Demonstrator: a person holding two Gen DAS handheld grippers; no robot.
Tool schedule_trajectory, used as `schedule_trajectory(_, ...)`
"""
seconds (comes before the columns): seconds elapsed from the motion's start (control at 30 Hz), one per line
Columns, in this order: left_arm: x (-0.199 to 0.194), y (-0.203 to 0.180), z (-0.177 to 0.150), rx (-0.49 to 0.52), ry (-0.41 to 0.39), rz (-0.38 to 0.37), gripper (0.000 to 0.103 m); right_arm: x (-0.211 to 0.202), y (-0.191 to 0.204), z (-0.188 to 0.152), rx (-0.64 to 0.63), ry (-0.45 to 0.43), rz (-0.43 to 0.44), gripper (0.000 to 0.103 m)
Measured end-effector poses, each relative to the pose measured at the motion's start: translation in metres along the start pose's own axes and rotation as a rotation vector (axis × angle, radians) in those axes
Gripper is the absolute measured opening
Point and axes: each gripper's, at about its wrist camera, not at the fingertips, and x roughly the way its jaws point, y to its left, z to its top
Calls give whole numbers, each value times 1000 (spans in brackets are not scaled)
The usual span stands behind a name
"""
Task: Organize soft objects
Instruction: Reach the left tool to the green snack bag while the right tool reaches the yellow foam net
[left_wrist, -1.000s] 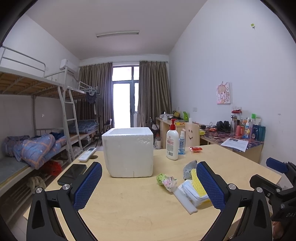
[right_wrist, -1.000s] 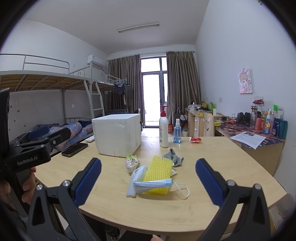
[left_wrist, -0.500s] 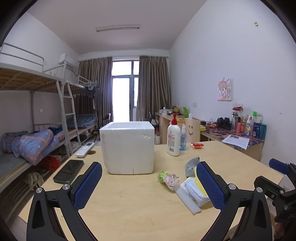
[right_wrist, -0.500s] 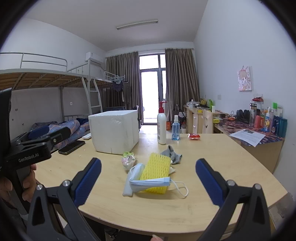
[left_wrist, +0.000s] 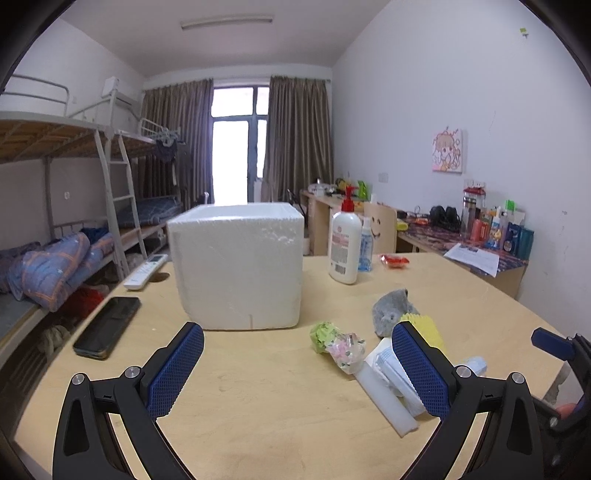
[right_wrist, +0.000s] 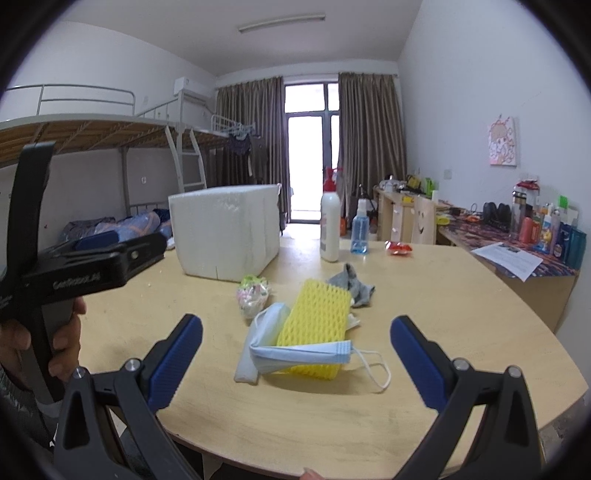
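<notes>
- The room is showing as a dormitory: bunk beds (left_wrist: 55, 184) are standing along the left wall, brown curtains (left_wrist: 295, 136) are framing a bright glass door at the far end, and a cluttered desk (right_wrist: 509, 240) is running along the right wall.
- A light wooden table (left_wrist: 258, 406) with a rounded edge is filling the foreground and is carrying every item below.
- A white foam box (left_wrist: 236, 266) is sitting left of centre on the table, open at the top.
- A white pump bottle (left_wrist: 344, 247) and a small blue spray bottle (right_wrist: 359, 232) are standing upright behind the soft items, just beside each other.
- A black phone (left_wrist: 107, 326) is lying flat near the table's left edge, well apart from the pile.
- The soft items are lying in a loose pile on the table, right of the box and apart from it.
- A yellow mesh sponge (right_wrist: 317, 325) is resting in the middle of the pile, over a white foam strip (right_wrist: 258, 347).
- A blue face mask (right_wrist: 299, 354) is draping across the sponge's near end, its ear loop trailing right.
- A grey sock (right_wrist: 351, 284) is lying crumpled at the sponge's far end.
- A small crinkled wrapper bundle (right_wrist: 253, 293), green and pink, is lying just left of the sponge.
- The left gripper (left_wrist: 297, 369) is hanging released above the table, holding nothing.
- The right gripper (right_wrist: 295, 363) is hanging spread wide before the pile, empty.
</notes>
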Motion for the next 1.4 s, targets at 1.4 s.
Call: schedule_trajectory(1.4, 152, -18, 0, 8, 452, -158, 76, 120, -50, 19, 121, 340, 45, 94)
